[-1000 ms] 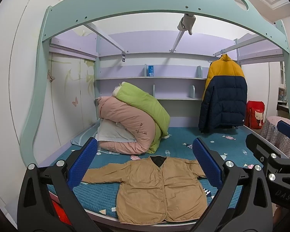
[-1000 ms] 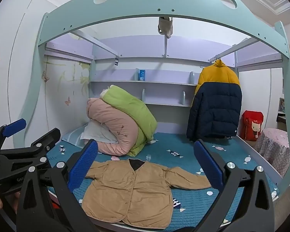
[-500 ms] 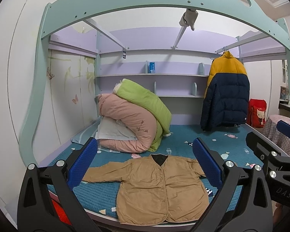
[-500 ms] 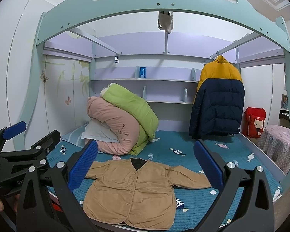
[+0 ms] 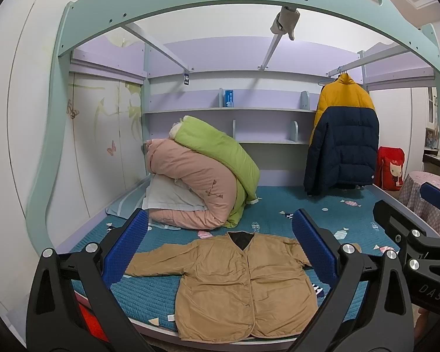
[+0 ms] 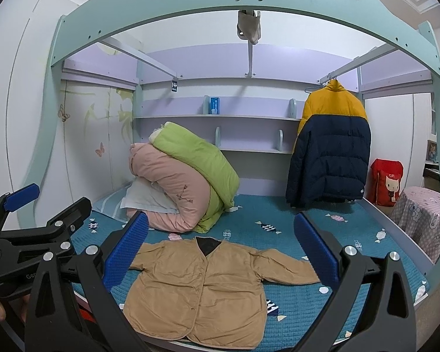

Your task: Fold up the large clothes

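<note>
A tan buttoned jacket [image 5: 237, 284] lies flat, front up, sleeves spread, near the front edge of the bed's teal mattress [image 5: 278, 205]. It also shows in the right wrist view [image 6: 202, 287]. My left gripper [image 5: 220, 246] is open and empty, held in the air in front of the bed, well short of the jacket. My right gripper [image 6: 220, 249] is open and empty too, at about the same distance. The right gripper's side shows in the left wrist view [image 5: 419, 234], and the left gripper's side in the right wrist view [image 6: 35, 228].
Rolled pink and green quilts [image 5: 199, 182] with a pillow sit at the back left of the bed. A yellow and navy puffer coat [image 5: 343, 135] hangs at the back right. A red bag [image 5: 391, 170] and a checked stool [image 5: 425, 199] stand right. The bunk frame [image 5: 220, 6] arches overhead.
Both views have tilted slightly downward and closer to the bed, so the jacket sits a little higher and larger in frame. Both grippers stay open.
</note>
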`<state>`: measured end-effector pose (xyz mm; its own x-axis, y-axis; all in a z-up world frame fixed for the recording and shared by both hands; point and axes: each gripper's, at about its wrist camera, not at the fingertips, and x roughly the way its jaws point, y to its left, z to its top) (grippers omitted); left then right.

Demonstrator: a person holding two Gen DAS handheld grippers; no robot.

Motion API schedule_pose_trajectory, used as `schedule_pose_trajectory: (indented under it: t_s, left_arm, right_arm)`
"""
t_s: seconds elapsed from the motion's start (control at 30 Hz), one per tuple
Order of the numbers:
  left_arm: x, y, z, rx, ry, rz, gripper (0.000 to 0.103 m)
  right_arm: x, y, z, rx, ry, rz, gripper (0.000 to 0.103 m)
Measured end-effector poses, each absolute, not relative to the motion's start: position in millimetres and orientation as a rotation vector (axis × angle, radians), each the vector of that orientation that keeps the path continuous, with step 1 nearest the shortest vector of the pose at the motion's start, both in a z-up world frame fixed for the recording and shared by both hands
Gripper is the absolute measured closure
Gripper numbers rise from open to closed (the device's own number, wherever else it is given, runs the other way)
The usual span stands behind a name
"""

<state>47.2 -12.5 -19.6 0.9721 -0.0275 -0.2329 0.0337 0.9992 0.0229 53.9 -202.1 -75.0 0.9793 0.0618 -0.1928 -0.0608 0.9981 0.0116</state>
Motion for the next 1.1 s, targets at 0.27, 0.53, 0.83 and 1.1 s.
schedule_pose_trajectory:
  t_s: [0.27,0.53,0.83,1.1]
  left_arm:
    - [48.1,-13.1,-15.8,0.029,0.236,-0.030,0.004]
    - [50.6,-14.3,-16.1,0.029,0.237,-0.029,0.004]
    - [55.3,-14.1,-15.9,0.028,0.236,-0.030,0.004]
    - [56.1,-14.7,-17.8,0.029,0.232,-0.029,0.004]
  right_arm:
    - [55.5,-201.9,-75.5,0.008,0.195,0.062,0.007]
    - [56.7,-202.2,-74.6,0.007,0.193,0.063,0.007]
    - [57.1,-204.9,-75.6,0.009,0.187,0.062,0.007]
    - [55.4,-205.1,-75.7,0.010,0.187,0.062,0.007]
